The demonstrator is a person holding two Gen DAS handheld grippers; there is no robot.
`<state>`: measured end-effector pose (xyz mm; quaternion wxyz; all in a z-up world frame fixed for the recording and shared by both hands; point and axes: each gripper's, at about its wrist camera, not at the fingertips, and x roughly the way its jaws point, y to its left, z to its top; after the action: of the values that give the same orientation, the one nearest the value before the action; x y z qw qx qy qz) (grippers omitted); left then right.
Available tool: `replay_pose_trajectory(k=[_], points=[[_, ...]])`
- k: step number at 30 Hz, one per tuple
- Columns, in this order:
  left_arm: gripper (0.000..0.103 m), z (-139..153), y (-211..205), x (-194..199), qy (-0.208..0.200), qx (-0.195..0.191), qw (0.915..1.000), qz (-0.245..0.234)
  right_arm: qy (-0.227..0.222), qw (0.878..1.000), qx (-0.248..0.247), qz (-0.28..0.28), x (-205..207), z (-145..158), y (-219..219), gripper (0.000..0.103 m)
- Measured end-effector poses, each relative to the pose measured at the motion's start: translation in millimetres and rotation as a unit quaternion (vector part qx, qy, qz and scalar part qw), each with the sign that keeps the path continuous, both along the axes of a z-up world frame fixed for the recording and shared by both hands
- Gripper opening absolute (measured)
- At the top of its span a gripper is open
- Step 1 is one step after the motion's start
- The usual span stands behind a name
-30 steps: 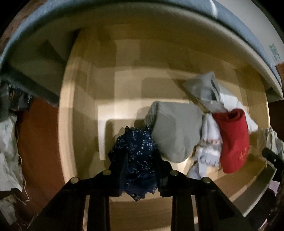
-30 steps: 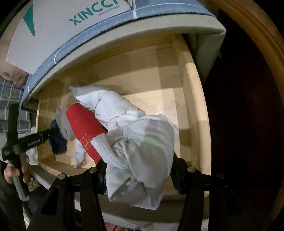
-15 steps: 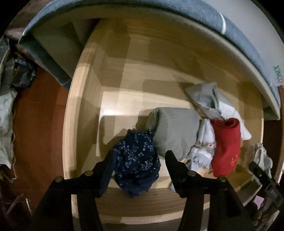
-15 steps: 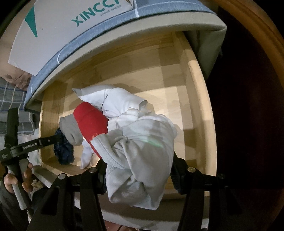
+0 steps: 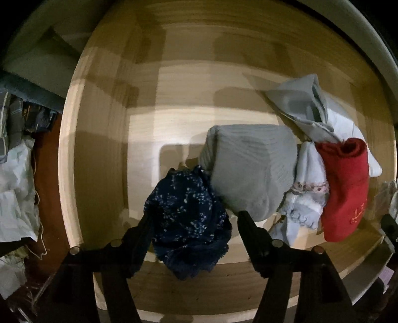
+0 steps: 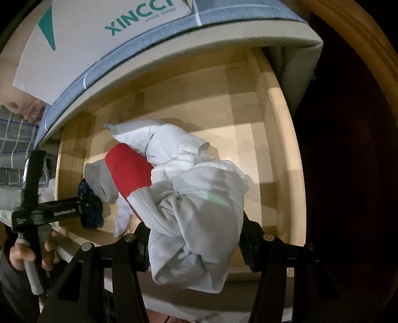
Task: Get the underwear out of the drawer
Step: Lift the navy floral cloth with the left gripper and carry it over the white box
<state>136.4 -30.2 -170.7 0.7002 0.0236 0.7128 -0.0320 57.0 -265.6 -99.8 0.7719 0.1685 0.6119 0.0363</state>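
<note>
I count one wooden drawer point(image 5: 104, 154) and two grippers, the left gripper point(image 5: 194, 223) and the right gripper point(image 6: 194, 238). Garments come to six: one navy floral piece point(image 5: 189, 218), one grey roll point(image 5: 251, 171), one red roll point(image 5: 345, 188), one pale-blue piece point(image 5: 301, 104), one white lace-trimmed piece point(image 5: 306, 196), one white bundle point(image 6: 199, 218). One shoebox point(image 6: 94, 32) sits above.

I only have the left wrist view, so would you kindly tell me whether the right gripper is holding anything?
Observer: Yes, the right gripper is shut on a bundled white garment.
Operator: Thank you. What sits above the drawer?
Observer: A white box printed XINCCI lies on a blue-grey cover.
Operator: And who holds my left gripper?
Observer: A hand grips its handle outside the drawer's corner. Its jaws are opening, with the navy underwear between them.
</note>
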Motion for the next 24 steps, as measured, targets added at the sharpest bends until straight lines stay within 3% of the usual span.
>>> replay_pose_trajectory(k=[3,7,10,19,24], points=[[0.068,1.0,7.9,-1.0,0.001,-0.004,1.0000,0.004,-0.012,1.000,-0.005,-0.006,-3.0,4.2,-2.4,0.052],[0.045,-2.3,16.0,-3.4,0.001,0.014,0.9999,0.007,-0.022,1.000,-0.004,-0.013,-3.5,6.9,-4.7,0.053],[0.036,-1.0,16.7,-2.9,-0.005,0.014,0.9999,0.005,-0.027,1.000,-0.007,-0.010,-1.7,8.7,-4.0,0.053],[0.029,15.0,34.5,-7.5,-0.022,-0.004,0.9996,0.015,-0.033,0.999,-0.001,0.009,-2.6,17.6,1.1,0.055],[0.029,35.3,42.2,-16.6,-0.045,-0.009,0.9989,0.007,-0.030,0.999,-0.023,0.007,-3.1,18.9,4.1,0.055]])
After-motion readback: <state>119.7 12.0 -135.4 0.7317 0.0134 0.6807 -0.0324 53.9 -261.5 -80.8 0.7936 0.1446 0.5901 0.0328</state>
